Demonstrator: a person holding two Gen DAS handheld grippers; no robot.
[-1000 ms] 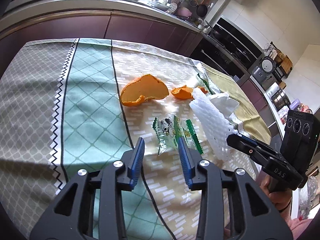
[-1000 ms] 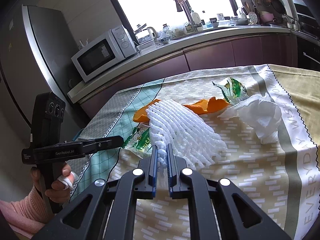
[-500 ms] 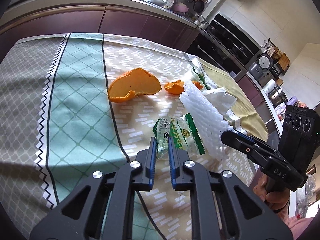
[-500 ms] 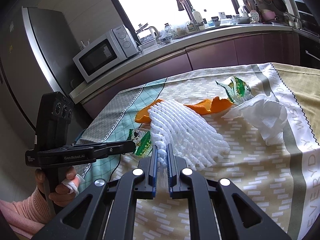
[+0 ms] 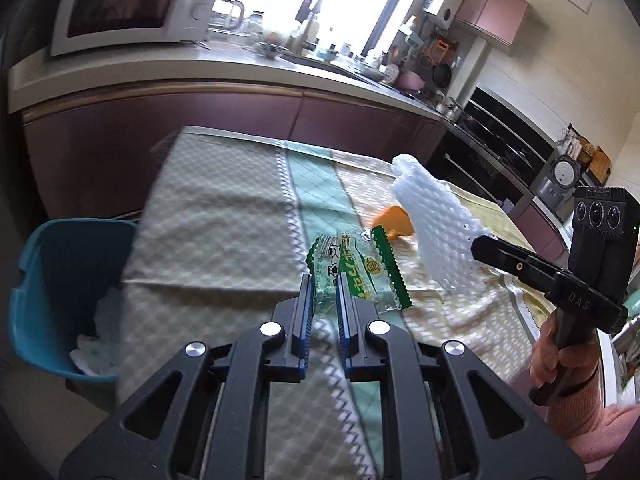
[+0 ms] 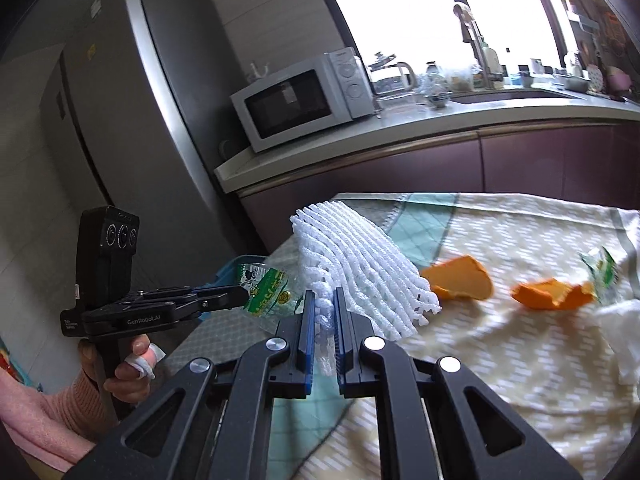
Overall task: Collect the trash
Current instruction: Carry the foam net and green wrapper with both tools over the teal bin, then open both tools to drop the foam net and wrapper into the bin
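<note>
Both grippers have lifted their loads off the bench since a second ago and swung toward its left end. Nearest, the left gripper (image 5: 323, 300) has its fingers pinching the green-and-clear snack wrapper (image 5: 356, 270), which hangs in the air above the cloth. The right gripper (image 6: 322, 312) pinches the white foam fruit net (image 6: 360, 264) by one end, its long axis running away from the fingers. Lower left, beside the bench, stands the blue bin (image 5: 36, 288); the left hand is nearer to it. Farther off, orange peels (image 6: 460, 278) remain on the bench.
</note>
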